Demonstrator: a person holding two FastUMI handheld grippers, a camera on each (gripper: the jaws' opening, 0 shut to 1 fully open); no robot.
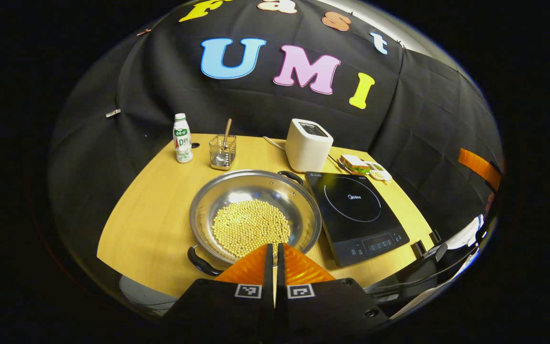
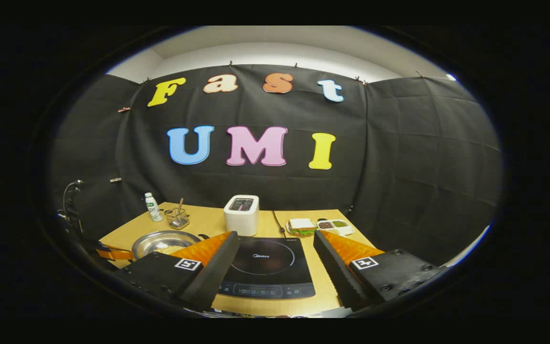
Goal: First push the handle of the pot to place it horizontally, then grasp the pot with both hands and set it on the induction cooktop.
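Steel, wide and shallow, the pot (image 1: 255, 215) sits at the middle of a pale wooden counter (image 1: 151, 224), its bottom covered with a layer of small yellow beans (image 1: 251, 228). In the left gripper view its two black handles lie on a slant — one (image 1: 202, 262) at about seven o'clock on the rim, near the counter's front edge, the other (image 1: 290, 176) at about one o'clock, toward the toaster (image 1: 307, 145). Judged from that slant, the first step, pushing the handles level, is not yet done.

Just beside the pot at three o'clock lies the black induction cooktop (image 1: 355, 215), its glass bare. The pot is off it, so the lift with both claws is also left to do.

At the bottom of that view the left claw (image 1: 275, 260) has its orange fingers pressed together with nothing between them, its tips over the pot's near rim; whether they touch it cannot be told.

In the right gripper view the right claw (image 2: 275, 248) has its fingers spread wide apart and empty, hanging above the cooktop (image 2: 268, 267), with the pot (image 2: 163, 242) off at nine o'clock.

Along the far side of the counter stand a small bottle (image 1: 182, 138), a wire basket with a spoon (image 1: 222, 150), and a plate with a sandwich (image 1: 355, 164).
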